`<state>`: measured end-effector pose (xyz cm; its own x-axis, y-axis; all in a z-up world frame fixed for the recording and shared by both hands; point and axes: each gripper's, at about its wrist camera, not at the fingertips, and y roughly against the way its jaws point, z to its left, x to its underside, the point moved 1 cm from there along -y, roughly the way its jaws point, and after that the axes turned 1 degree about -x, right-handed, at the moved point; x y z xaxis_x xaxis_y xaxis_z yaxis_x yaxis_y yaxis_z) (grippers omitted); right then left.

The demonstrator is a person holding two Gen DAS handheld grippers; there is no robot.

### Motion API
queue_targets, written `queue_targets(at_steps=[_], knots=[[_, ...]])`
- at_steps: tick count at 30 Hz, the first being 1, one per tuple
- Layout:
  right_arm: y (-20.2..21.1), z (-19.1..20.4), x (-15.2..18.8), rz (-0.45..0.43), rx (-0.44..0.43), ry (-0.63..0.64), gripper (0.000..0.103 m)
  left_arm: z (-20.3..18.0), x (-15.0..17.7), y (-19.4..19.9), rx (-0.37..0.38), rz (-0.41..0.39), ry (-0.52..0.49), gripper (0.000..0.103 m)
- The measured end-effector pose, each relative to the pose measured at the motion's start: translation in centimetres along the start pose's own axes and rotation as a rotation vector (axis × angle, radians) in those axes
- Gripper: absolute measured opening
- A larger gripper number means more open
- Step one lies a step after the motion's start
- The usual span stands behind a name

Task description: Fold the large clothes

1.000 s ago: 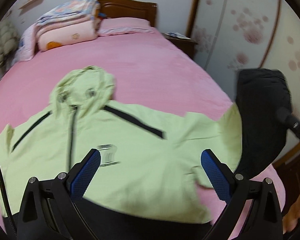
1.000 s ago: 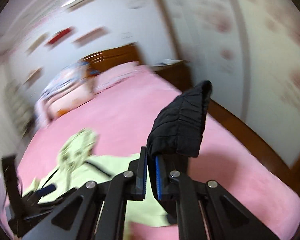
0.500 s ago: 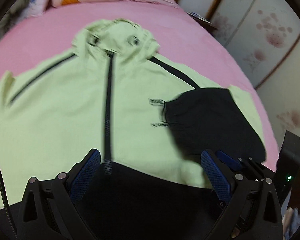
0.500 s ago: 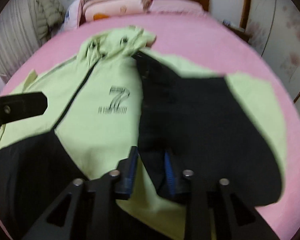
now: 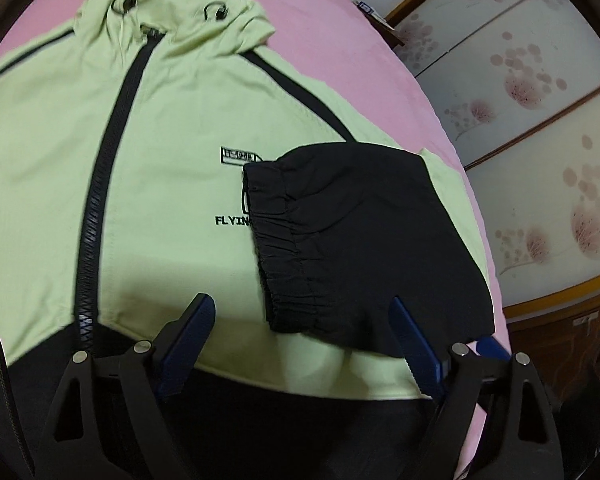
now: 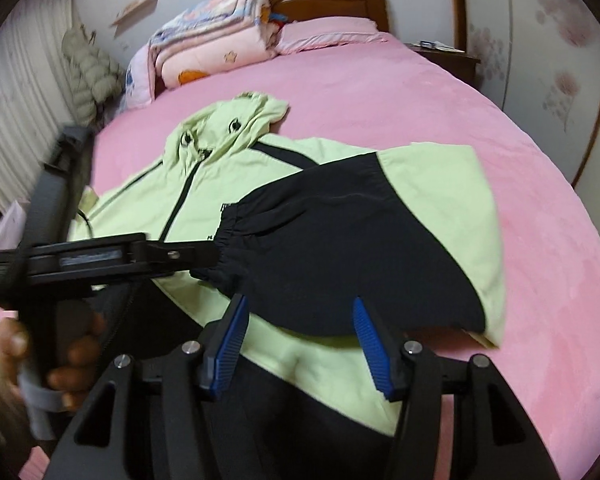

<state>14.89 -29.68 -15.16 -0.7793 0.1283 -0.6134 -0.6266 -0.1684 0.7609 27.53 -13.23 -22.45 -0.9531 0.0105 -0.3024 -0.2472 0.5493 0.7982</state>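
The right gripper (image 6: 298, 344) is opening, fingers apart, having just laid the black sleeve (image 6: 340, 256) across the green jacket (image 5: 160, 168); left gripper (image 5: 300, 344) is narrowing, empty.

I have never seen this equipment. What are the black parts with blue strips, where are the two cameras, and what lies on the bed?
No robot is here. A person holds a hand tool in each hand, and each tool has two fingers with blue pads. A wide-angle camera on each tool looks forward along its fingers, so the fingers fill the bottom of each picture.

In the left view you see the left gripper, its fingers wide apart and closing, gripping nothing. In the right view you see the right gripper, its fingers opening and no longer pinching cloth, and also the person's hand on the left tool.

On the pink bed a light green hooded jacket lies flat. Its black sleeve is folded across the chest. Folded quilts lie by the headboard.
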Motion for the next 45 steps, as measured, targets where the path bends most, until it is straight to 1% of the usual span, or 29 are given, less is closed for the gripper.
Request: queue_targets(at_steps=[4, 5, 6, 7, 8, 10, 12, 13, 14, 18, 19, 21, 22, 24, 25, 27, 30, 32, 36, 38, 39, 40, 43, 45], knots=[[0.5, -0.3, 1.1, -0.005, -0.02, -0.035, 0.055, 0.2, -0.3, -1.3, 0.004, -0.003, 0.024, 0.087], [0.5, -0.3, 1.4, -0.001, -0.022, -0.038, 0.055, 0.0, -0.5, -1.5, 0.002, -0.004, 0.021, 0.082], [0.4, -0.3, 1.8, 0.006, -0.022, -0.039, 0.055, -0.1, -0.6, -1.7, 0.0, -0.004, 0.018, 0.075], [0.3, -0.4, 2.1, 0.012, -0.02, -0.039, 0.055, -0.4, -0.8, -2.0, 0.004, 0.003, 0.013, 0.049], [0.2, -0.4, 2.3, 0.018, -0.016, -0.038, 0.055, -0.4, -0.9, -2.4, 0.0, 0.016, 0.015, 0.029], [0.0, -0.6, 2.8, 0.031, -0.009, -0.044, 0.055, -0.9, -1.4, -3.2, -0.036, 0.037, 0.014, 0.023], [-0.1, -0.9, 3.1, 0.037, -0.001, -0.051, 0.055, -1.9, -1.9, -2.6, -0.068, 0.009, -0.015, 0.019], [0.0, -1.2, 3.2, 0.038, 0.002, -0.055, 0.055, -2.8, -2.2, -1.8, -0.084, -0.016, -0.043, 0.011], [0.1, -1.5, 3.3, 0.037, 0.01, -0.061, 0.055, -3.6, -2.6, -1.0, -0.084, -0.04, -0.066, 0.008], [0.0, -3.0, 3.2, 0.05, 0.007, -0.106, 0.055, -6.9, -4.7, 3.5, -0.081, -0.151, -0.128, 0.006], [-0.2, -3.3, 3.1, 0.057, 0.01, -0.118, 0.055, -8.2, -5.5, 5.3, -0.079, -0.198, -0.16, 0.006], [-0.3, -4.0, 2.8, 0.064, 0.051, -0.14, 0.055, -10.1, -6.5, 7.7, -0.073, -0.253, -0.203, 0.005], [-0.3, -4.4, 2.7, 0.06, 0.055, -0.154, 0.055, -11.4, -7.1, 9.3, -0.071, -0.287, -0.237, 0.005], [-0.2, -5.5, 2.3, 0.047, 0.053, -0.208, 0.055, -13.4, -8.0, 11.2, -0.078, -0.328, -0.282, 0.005], [-0.3, -6.0, 2.1, 0.044, 0.058, -0.231, 0.055, -13.8, -8.4, 12.5, -0.079, -0.341, -0.297, 0.005], [-0.9, -6.9, 1.6, 0.049, 0.059, -0.266, 0.055, -15.0, -9.0, 13.8, -0.09, -0.372, -0.327, 0.005], [-2.6, -8.2, 0.8, 0.073, 0.031, -0.322, 0.055, -15.3, -9.7, 15.6, -0.113, -0.406, -0.351, 0.005], [-3.8, -8.7, 0.1, 0.084, 0.027, -0.346, 0.055, -15.0, -10.3, 17.0, -0.13, -0.437, -0.349, 0.005], [-5.0, -8.3, -1.6, 0.053, 0.047, -0.332, 0.055, -13.3, -11.7, 20.2, -0.186, -0.502, -0.313, 0.004], [-5.1, -7.5, -2.6, 0.022, 0.078, -0.284, 0.036, -11.7, -12.6, 21.5, -0.222, -0.539, -0.289, 0.004], [-5.3, -7.0, -3.1, 0.021, 0.088, -0.258, 0.011, -10.8, -12.9, 22.0, -0.238, -0.555, -0.278, 0.004], [-5.5, -6.5, -3.5, 0.027, 0.095, -0.235, 0.005, -9.6, -13.3, 22.6, -0.26, -0.575, -0.264, 0.003], [-5.6, -5.1, -4.5, 0.009, 0.134, -0.176, 0.005, -5.9, -14.2, 23.5, -0.321, -0.611, -0.231, 0.001], [-5.8, -4.1, -4.8, 0.011, 0.175, -0.125, 0.005, -3.2, -14.2, 23.5, -0.364, -0.608, -0.207, 0.001]])
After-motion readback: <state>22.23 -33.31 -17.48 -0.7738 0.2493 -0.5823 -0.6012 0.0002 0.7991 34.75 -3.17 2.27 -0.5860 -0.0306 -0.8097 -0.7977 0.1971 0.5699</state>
